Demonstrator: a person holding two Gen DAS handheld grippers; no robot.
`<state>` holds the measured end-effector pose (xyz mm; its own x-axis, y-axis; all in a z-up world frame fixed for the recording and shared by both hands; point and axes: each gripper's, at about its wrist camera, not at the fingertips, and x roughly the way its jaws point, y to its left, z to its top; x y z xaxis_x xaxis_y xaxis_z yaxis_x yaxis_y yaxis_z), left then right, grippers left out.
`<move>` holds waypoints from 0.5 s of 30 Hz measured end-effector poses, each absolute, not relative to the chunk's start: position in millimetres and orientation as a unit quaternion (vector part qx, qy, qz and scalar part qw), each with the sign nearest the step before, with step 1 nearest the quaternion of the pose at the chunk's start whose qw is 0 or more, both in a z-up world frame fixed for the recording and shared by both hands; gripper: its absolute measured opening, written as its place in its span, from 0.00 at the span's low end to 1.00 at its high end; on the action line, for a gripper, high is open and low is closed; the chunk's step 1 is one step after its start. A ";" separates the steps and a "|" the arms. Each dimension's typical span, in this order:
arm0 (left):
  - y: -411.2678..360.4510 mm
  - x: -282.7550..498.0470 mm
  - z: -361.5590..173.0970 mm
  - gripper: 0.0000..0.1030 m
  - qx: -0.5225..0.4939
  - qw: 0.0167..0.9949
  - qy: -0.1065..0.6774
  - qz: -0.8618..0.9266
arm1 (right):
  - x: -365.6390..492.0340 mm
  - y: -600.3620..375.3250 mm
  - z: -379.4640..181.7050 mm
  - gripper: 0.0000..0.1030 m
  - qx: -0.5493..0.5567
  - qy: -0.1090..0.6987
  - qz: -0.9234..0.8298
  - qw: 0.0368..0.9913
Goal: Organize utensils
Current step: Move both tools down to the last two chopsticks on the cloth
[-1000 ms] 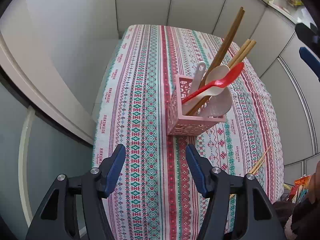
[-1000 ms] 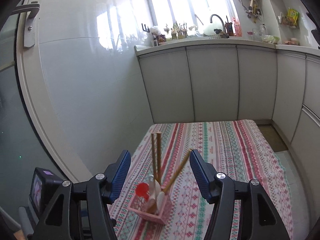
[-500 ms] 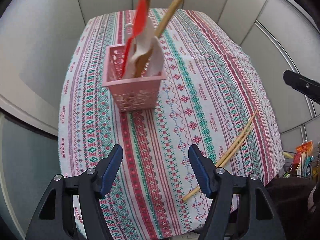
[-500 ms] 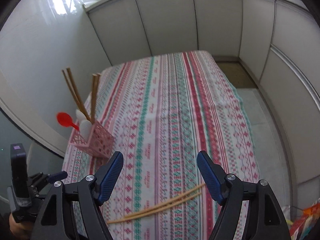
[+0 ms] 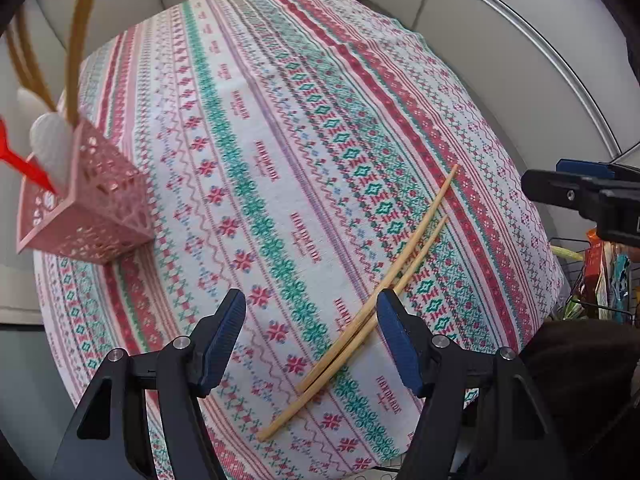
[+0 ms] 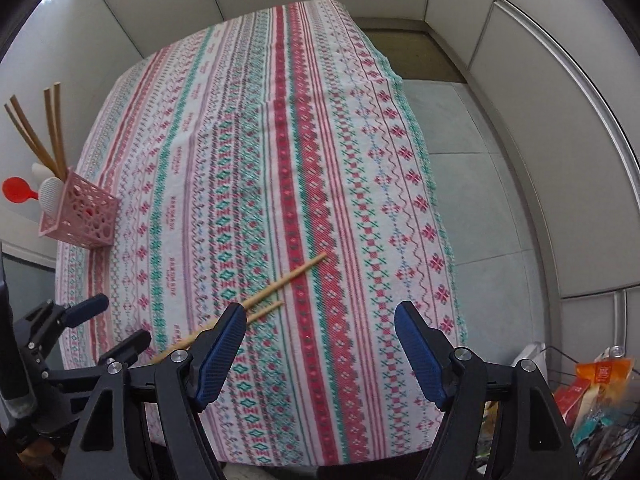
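two loose chopsticks at lower centre of the frame, one pink basket at the left edge, holding four chopsticks, one red spoon, two white spoons.

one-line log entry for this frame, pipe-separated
left gripper: open, empty | right gripper: open, empty | chopsticks: loose on tablecloth | pink basket: holds other utensils

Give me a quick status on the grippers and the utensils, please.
Left gripper open, empty. Right gripper open, empty. Loose chopsticks flat on tablecloth, pink basket apart from them. Nothing blocking.
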<state>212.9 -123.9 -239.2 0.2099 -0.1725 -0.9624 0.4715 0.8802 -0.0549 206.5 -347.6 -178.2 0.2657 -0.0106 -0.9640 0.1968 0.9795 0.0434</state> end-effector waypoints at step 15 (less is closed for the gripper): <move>-226.4 247.4 -274.9 0.28 0.141 0.713 0.611 -0.313 | 201.4 -419.0 -208.8 0.76 0.098 0.643 -0.108 0.752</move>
